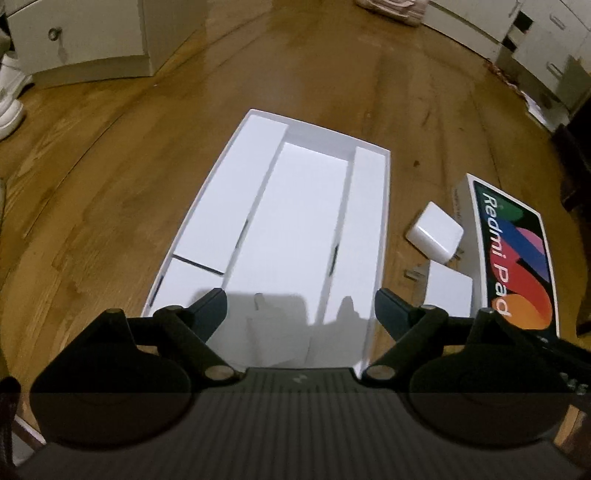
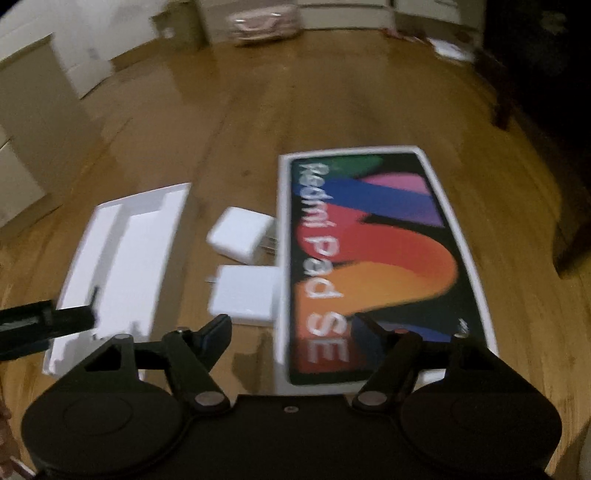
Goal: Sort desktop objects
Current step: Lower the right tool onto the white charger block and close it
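Observation:
An open white box tray [image 1: 207, 206] with compartments lies on the wooden floor; it also shows in the right wrist view [image 2: 122, 251]. Two white chargers lie beside it, one farther [image 1: 436, 232] [image 2: 240, 236] and one nearer [image 1: 448, 291] [image 2: 247, 295]. A Redmi Pad SE box lid [image 1: 517, 258] [image 2: 373, 258] lies to their right. My left gripper [image 1: 301, 306] is open and empty over the tray's near end. My right gripper [image 2: 291, 332] is open and empty, above the lid's near left edge, just short of the nearer charger.
White cabinets [image 1: 92, 33] stand at the back left and more [image 1: 546, 40] at the back right. A pink bag [image 2: 266, 22] lies at the back. Dark furniture [image 2: 535, 92] stands on the right. The left gripper's finger [image 2: 48, 317] shows at the left edge.

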